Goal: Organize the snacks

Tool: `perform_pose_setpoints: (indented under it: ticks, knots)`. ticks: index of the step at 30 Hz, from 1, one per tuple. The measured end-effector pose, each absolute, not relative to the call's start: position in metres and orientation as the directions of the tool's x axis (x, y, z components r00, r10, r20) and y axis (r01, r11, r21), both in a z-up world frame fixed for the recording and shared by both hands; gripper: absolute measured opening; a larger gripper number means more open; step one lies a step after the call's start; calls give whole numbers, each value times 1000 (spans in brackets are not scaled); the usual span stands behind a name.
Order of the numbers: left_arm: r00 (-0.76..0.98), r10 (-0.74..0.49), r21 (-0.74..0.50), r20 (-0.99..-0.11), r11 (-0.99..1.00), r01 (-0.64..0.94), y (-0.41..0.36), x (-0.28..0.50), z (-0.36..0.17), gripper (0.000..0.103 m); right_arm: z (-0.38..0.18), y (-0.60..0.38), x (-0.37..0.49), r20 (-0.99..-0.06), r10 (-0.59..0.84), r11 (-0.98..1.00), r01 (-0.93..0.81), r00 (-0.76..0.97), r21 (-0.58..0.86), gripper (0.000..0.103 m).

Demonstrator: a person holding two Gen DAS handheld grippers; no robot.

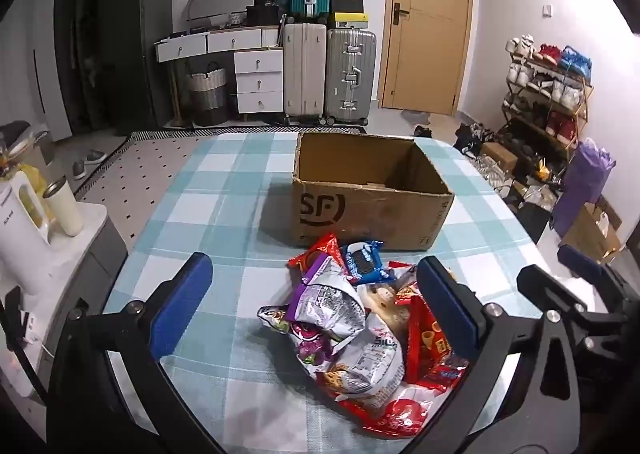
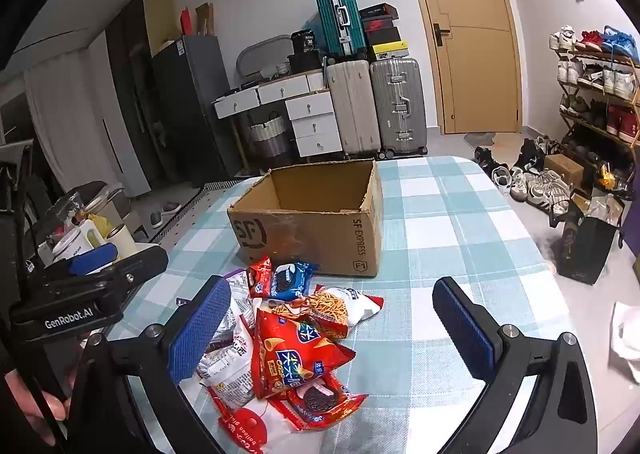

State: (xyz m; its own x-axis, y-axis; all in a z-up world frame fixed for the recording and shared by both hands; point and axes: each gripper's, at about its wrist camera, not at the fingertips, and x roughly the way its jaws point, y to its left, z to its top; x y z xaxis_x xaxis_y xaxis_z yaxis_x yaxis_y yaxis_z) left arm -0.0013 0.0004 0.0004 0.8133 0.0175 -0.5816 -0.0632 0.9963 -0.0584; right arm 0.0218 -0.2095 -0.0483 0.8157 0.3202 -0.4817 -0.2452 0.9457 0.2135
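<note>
A cluttered room here: stacked suitcases [image 1: 348,74] against the far wall, a loaded shoe rack [image 1: 548,94] off to one side, and in front of us a table under a pale blue-and-white checked cloth [image 1: 224,190]. On it sits an open cardboard SF Express box [image 1: 372,194], walls dented, top edge ragged, nothing visible inside so far. Just in front of the box lies the heap of snack packets [image 1: 360,318], spilling over a red-and-white plastic bag.

Both tools hover over that heap, angled down. The left gripper [image 1: 316,310] stands wide open with nothing held, and the right gripper [image 2: 340,334] is spread just as wide, also empty.

Now, the trouble ahead, as I judge it. These are glossy, crinkled, air-filled pouches: the silver-and-purple bag [image 1: 332,302], the red chip bag [image 2: 296,354], the small blue Oreo pack [image 2: 290,280]. They overlap loosely, so a pinch on one may well drag its neighbour or let the slick film slide off the ribbed blue pads. Squeeze too hard and the crisps inside could crush. The two tools sit close together, too, so reaching for the same packet risks a knock.
</note>
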Motion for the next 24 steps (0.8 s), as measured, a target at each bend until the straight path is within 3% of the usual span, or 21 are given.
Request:
perform_pose_setpoints:
  ticks: [9, 24]
  knots:
    - [821, 46, 3, -569, 999, -53, -10, -4, 1, 102, -52, -208, 23, -485, 337, 940, -259, 807, 222, 103]
    - [829, 22, -30, -558, 998, -47, -5, -9, 7, 102, -49, -205, 20, -484, 328, 944, -259, 811, 205, 103]
